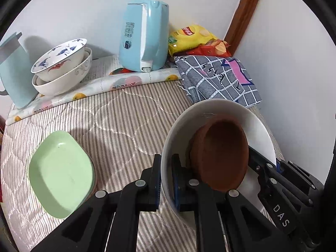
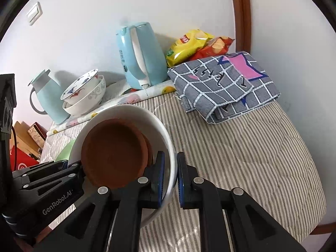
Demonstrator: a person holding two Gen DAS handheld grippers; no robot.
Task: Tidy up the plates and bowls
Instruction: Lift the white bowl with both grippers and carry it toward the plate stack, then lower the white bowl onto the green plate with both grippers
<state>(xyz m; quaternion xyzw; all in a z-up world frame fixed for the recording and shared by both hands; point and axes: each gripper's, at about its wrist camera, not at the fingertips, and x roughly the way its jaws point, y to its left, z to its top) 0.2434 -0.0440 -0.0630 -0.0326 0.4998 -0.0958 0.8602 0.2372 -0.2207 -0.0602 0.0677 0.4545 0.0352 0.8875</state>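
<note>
A large white bowl (image 1: 178, 126) (image 2: 163, 134) hangs tilted above the striped bed cover, with brown saucers (image 1: 222, 153) (image 2: 115, 149) stacked inside it. My left gripper (image 1: 167, 180) is shut on the bowl's left rim. My right gripper (image 2: 169, 180) is shut on the opposite rim, and shows in the left wrist view as a black body (image 1: 279, 191) behind the bowl. A pale green dish (image 1: 61, 174) (image 2: 65, 151) lies on the cover to the left. Two stacked patterned bowls (image 1: 63, 67) (image 2: 86, 94) sit at the back left.
A light blue kettle (image 1: 145, 35) (image 2: 142, 56) stands at the back wall on a fruit-print mat (image 1: 126, 82). A pale blue jug (image 1: 12, 69) (image 2: 46, 94) is far left. Snack bags (image 1: 195, 40) (image 2: 195, 44) and a folded checked cloth (image 1: 218, 79) (image 2: 226, 84) lie back right.
</note>
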